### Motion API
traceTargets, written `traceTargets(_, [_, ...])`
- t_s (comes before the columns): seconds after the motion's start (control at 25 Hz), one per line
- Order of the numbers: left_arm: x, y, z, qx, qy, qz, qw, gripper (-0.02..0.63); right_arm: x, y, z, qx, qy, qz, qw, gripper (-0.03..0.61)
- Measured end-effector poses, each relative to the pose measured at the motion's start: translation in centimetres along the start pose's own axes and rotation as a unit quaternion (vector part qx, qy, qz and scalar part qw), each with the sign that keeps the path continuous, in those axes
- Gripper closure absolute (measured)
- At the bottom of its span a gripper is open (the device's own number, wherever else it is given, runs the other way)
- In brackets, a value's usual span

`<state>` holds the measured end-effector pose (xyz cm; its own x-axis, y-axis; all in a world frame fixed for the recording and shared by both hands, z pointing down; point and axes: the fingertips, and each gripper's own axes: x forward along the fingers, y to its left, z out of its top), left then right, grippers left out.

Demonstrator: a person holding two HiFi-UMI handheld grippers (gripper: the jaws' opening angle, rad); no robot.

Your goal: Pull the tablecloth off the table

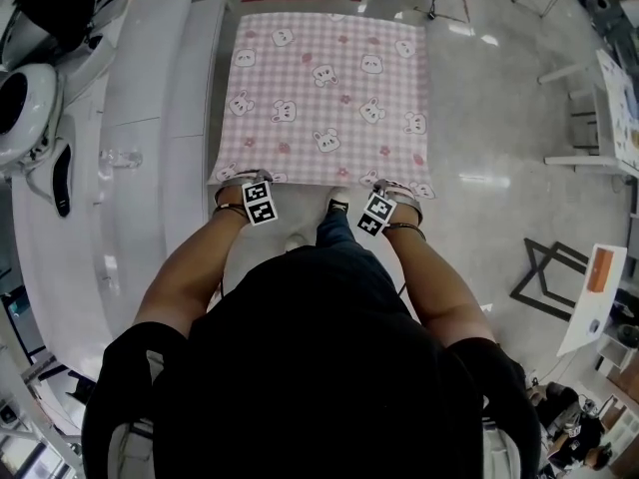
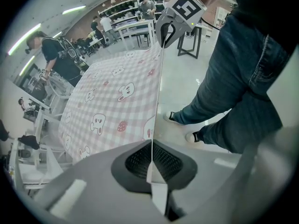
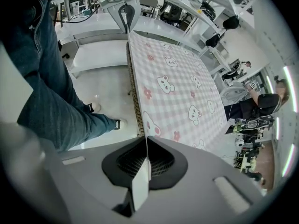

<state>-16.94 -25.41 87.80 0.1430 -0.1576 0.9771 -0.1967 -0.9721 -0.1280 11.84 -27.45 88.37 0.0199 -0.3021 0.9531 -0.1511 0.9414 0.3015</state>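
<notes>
A pink checked tablecloth (image 1: 329, 88) printed with bears lies spread over the table. Its near edge is raised and stretched taut between my two grippers. My left gripper (image 1: 247, 180) is shut on the near left corner, and my right gripper (image 1: 394, 186) is shut on the near right corner. In the left gripper view the jaws (image 2: 152, 146) pinch the cloth (image 2: 112, 101), whose edge runs as a thin line up to the right gripper (image 2: 173, 24). The right gripper view mirrors this: my right gripper (image 3: 145, 146) clamps the cloth (image 3: 177, 87), and the left gripper (image 3: 125, 10) shows at the far end.
The person's jeans-clad legs (image 2: 243, 78) and shoes (image 3: 117, 123) stand right at the table's near side (image 3: 133, 92). A long white counter (image 1: 150, 118) runs along the left. A black frame (image 1: 549, 277) and a white stand (image 1: 594, 163) sit to the right. People stand in the background (image 2: 58, 55).
</notes>
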Motion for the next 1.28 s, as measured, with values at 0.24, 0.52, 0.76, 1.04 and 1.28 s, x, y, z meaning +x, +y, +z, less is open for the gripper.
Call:
traceTargets(0.24, [-1.4, -1.9, -0.7, -0.008, -0.007, 0.003, 0.9999, 0.610, -1.4, 2.3, 0.1, 0.012, 0.000, 0.002, 1.000, 0.551])
traceTargets(0.52, [-3.3, -4.4, -0.5, -0.006, -0.019, 0.005, 0.9998, 0.610, -3.4, 4.1, -0.6, 0.021, 0.001, -0.003, 1.000, 0.551])
traceTargets(0.76, [-4.8, -6.4, -0.8, 0.001, -0.022, 0.004, 0.9997, 0.610, -5.0, 6.1, -0.8, 0.040, -0.003, -0.007, 0.999, 0.551])
traceTargets(1.04, [-7.2, -7.9, -0.9, 0.010, -0.029, 0.004, 0.9995, 0.611, -7.1, 7.8, -0.9, 0.063, -0.002, -0.023, 0.998, 0.551])
traceTargets(1.28, [-8.4, -9.5, -1.7, 0.004, -0.039, 0.004, 0.9992, 0.610, -9.1, 9.3, -0.5, 0.081, 0.001, -0.039, 0.996, 0.551])
